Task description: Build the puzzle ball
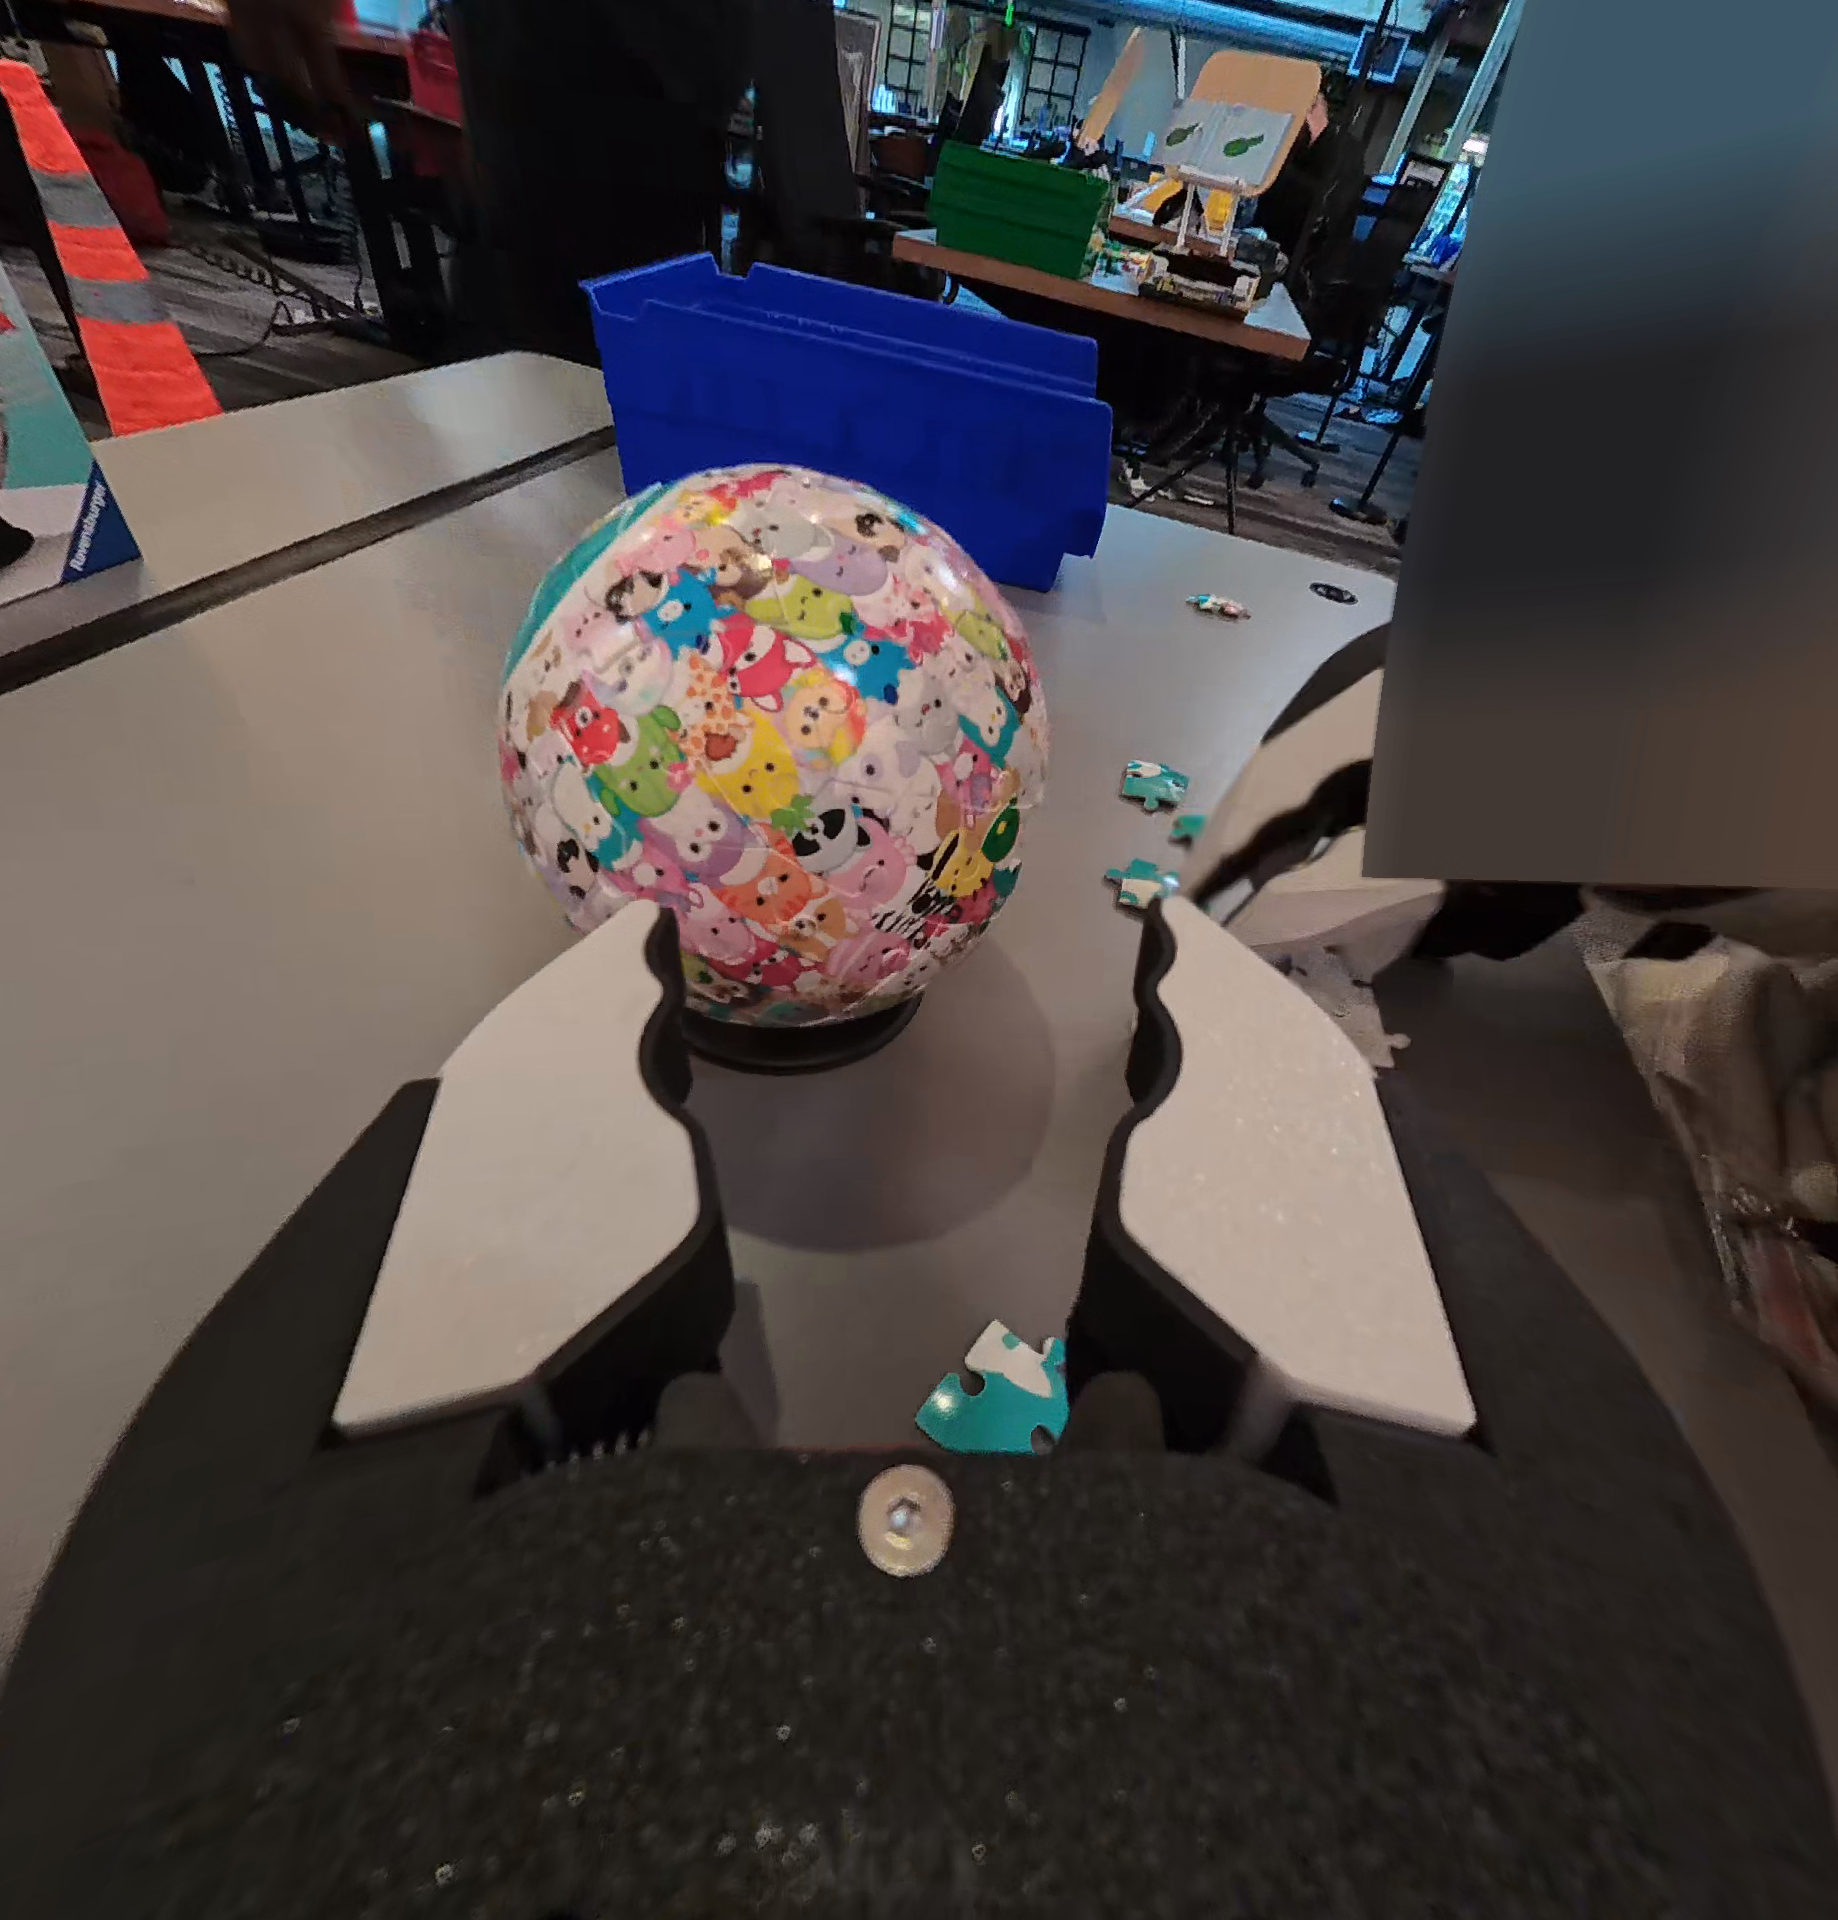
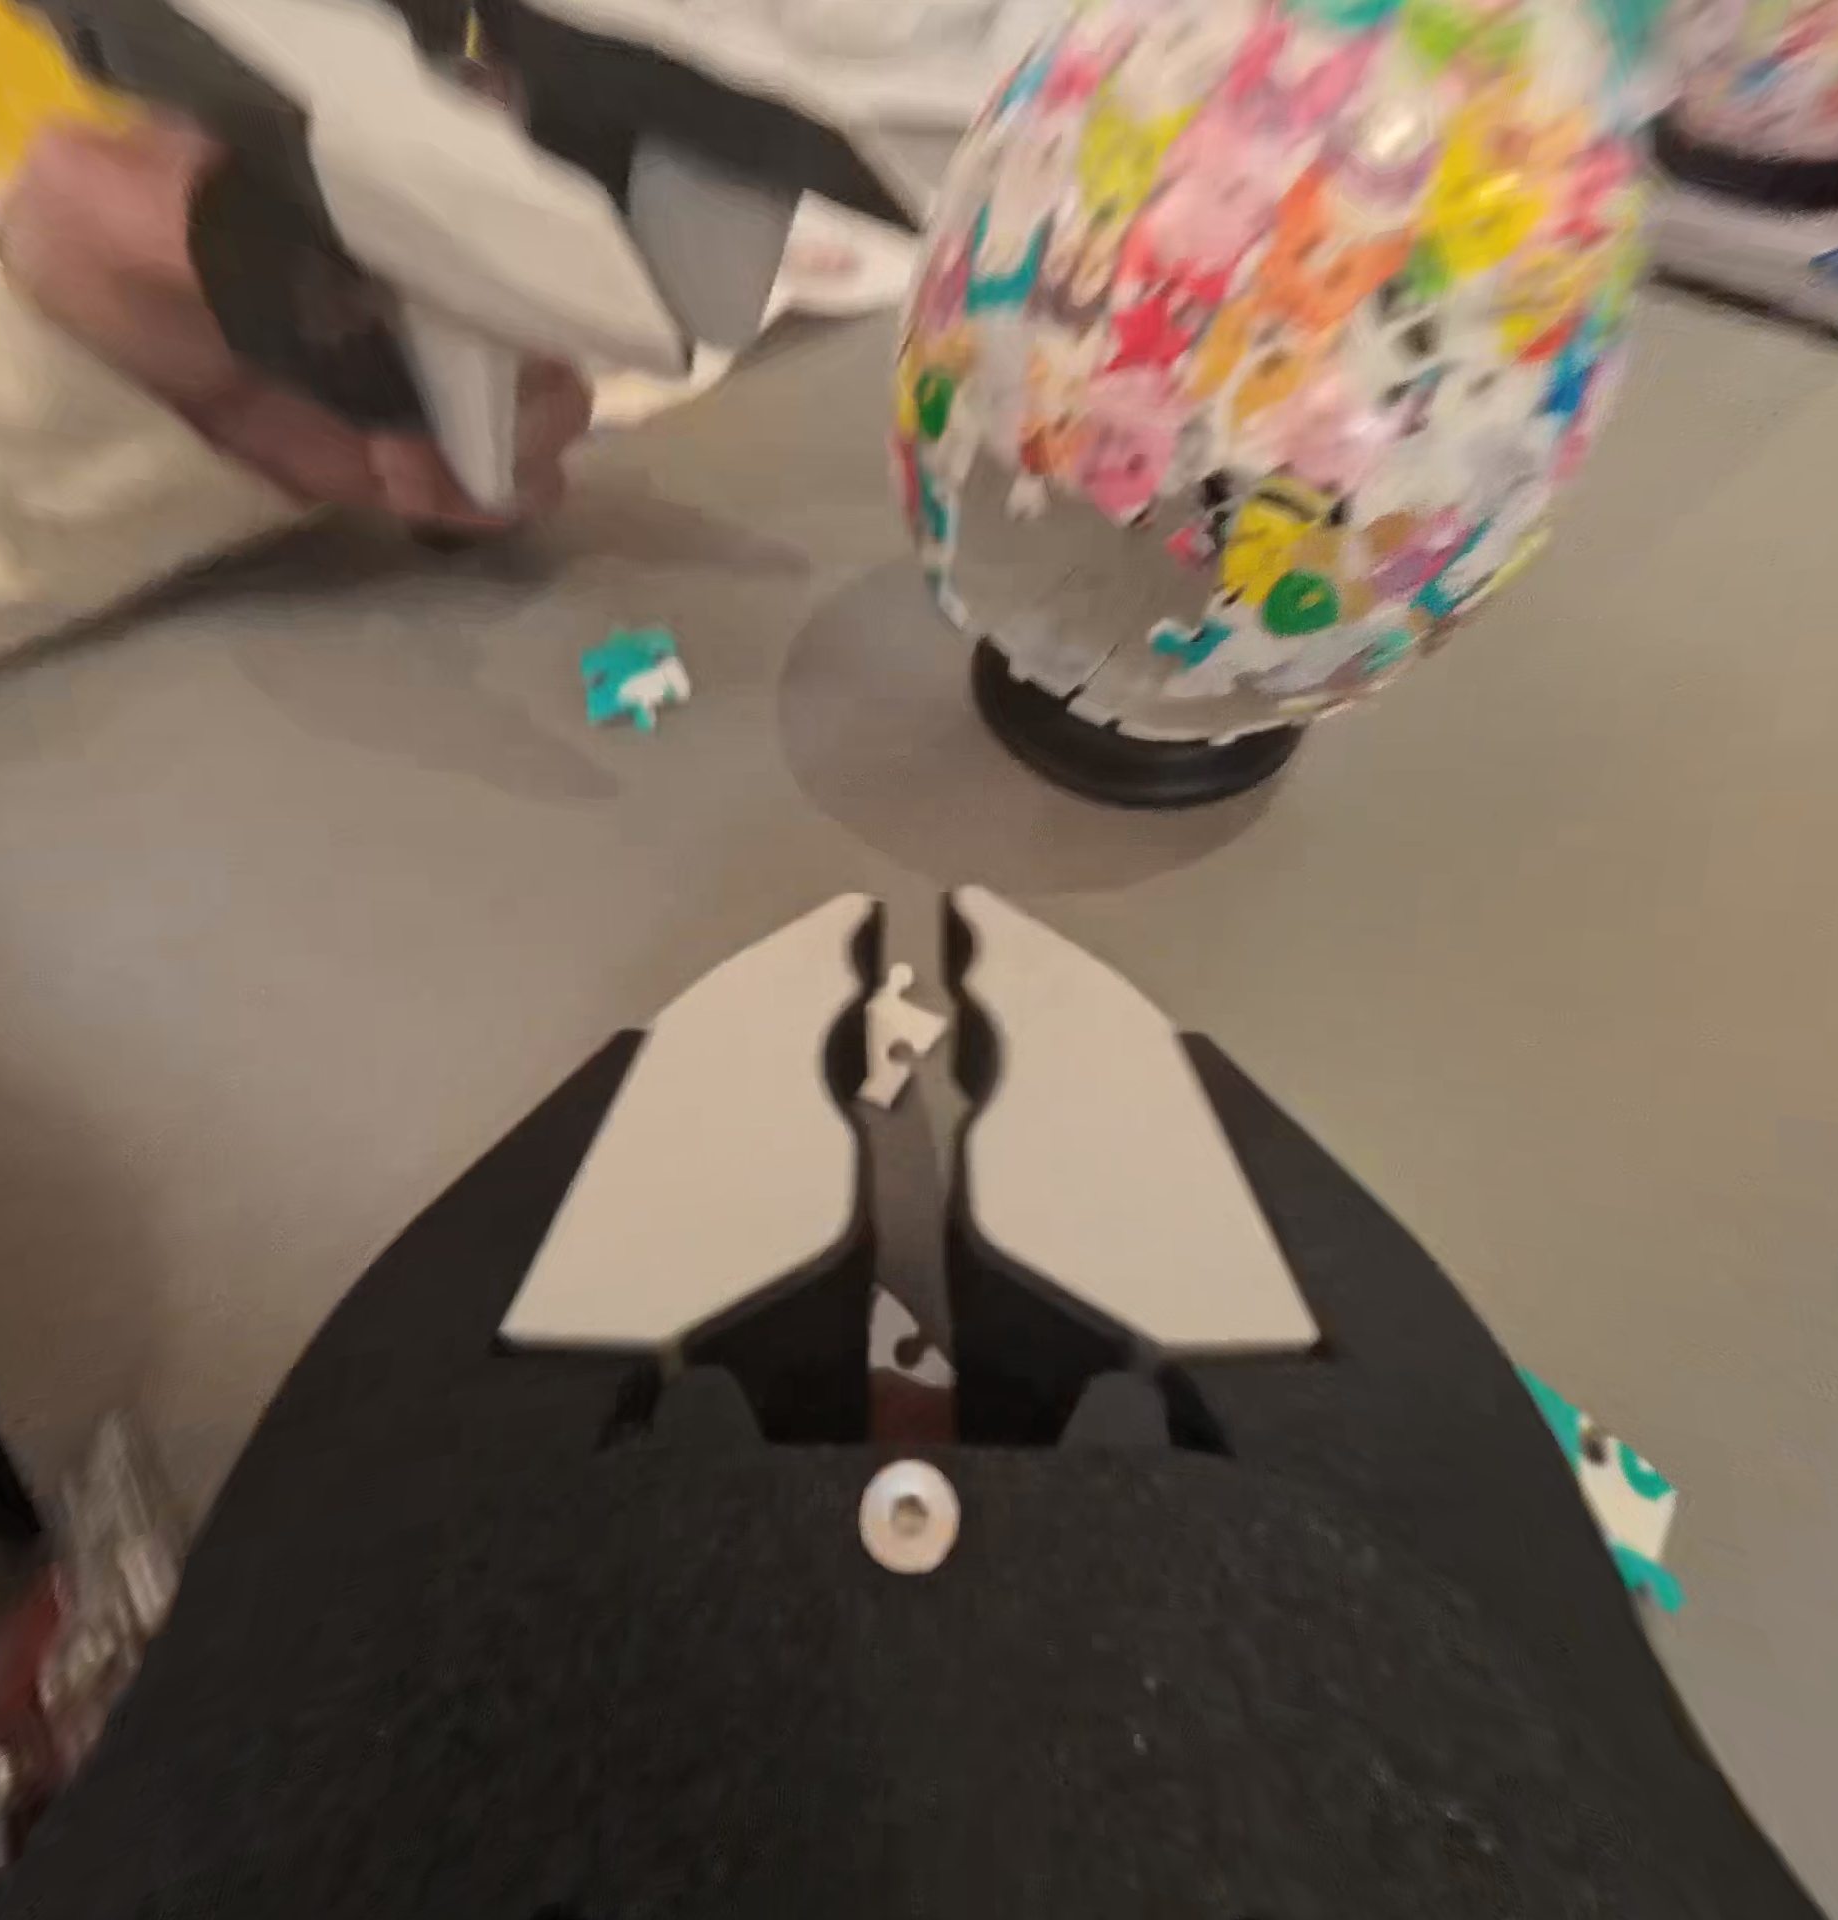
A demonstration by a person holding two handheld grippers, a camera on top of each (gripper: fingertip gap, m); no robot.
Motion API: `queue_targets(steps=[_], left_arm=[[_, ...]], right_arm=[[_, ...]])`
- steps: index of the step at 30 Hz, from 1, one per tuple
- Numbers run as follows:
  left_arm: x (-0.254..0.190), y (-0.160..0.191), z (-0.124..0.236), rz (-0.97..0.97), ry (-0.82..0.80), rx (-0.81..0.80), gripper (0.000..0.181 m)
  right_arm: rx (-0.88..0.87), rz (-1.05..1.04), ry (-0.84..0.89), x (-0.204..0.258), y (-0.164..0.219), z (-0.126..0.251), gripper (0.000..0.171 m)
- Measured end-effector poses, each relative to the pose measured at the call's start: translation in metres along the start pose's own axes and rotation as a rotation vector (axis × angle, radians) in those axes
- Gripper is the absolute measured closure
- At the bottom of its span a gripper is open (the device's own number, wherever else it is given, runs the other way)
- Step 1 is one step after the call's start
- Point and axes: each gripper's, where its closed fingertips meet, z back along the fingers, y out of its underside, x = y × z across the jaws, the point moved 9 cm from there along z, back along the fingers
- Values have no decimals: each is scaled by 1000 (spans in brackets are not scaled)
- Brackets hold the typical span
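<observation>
Grey table (image 1: 271, 831) bears puzzle ball (image 1: 775, 727), blue bin (image 1: 853, 405) behind.

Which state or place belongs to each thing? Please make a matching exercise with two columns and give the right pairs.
Things:
1. left tongs
2. right tongs
3. puzzle ball
4. blue bin

States or places:
A. rests on a black ring stand
B. open, holding nothing
C. behind the ball on the table
D. closed on a pale puzzle piece

Pairs: 1-B, 2-D, 3-A, 4-C
</observation>
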Motion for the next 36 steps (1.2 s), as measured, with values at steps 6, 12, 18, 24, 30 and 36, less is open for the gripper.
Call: queue_targets(steps=[6,12,18,24,30,36], left_arm=[[-3,-1,1,35,11,-34,104],[-5,-3,4,46,21,-53,105],[-8,-3,2,47,37,-51,105],[-9,-4,2,64,53,-64,105],[-9,-6,4,85,63,-77,106],[-8,-7,5,90,63,-83,106]], right_arm=[[-199,-456,-20,-13,-14,-18,171],[-292,-972,-14,-14,-5,-50,171],[-245,-1086,66,-16,-9,-69,171],[-278,-1135,67,-19,-12,-77,171],[-217,-1059,93,-21,-16,-82,171],[-139,-995,141,-22,-17,-84,171]])
